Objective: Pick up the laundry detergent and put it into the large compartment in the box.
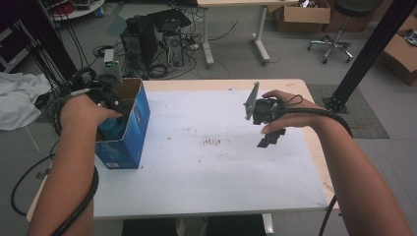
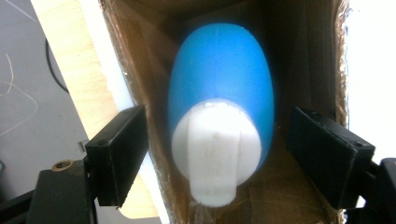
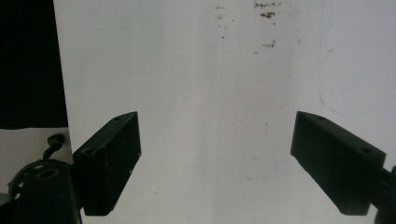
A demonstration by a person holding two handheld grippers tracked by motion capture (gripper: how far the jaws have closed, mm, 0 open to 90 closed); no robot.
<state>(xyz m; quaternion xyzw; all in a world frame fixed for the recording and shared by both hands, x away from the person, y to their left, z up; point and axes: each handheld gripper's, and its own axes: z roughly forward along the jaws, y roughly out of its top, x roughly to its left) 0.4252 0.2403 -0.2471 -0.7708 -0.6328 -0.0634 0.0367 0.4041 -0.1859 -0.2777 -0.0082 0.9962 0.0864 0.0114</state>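
Hands sit far apart: left gripper (image 1: 112, 105) dips into the blue box (image 1: 129, 140) at left, jaws released around the blue bottle (image 2: 222, 84); right gripper (image 1: 269, 137), spread wide, points down at the white table (image 1: 206, 177).

A blue bottle (image 2: 219, 88) with a white cap (image 2: 215, 151) stands inside an open-topped blue box (image 1: 129, 132), cap up; in the left gripper view it sits at frame centre between brown cardboard inner walls. In the high view the box stands upright at the left edge of the tabletop (image 1: 221, 167), left of frame centre.
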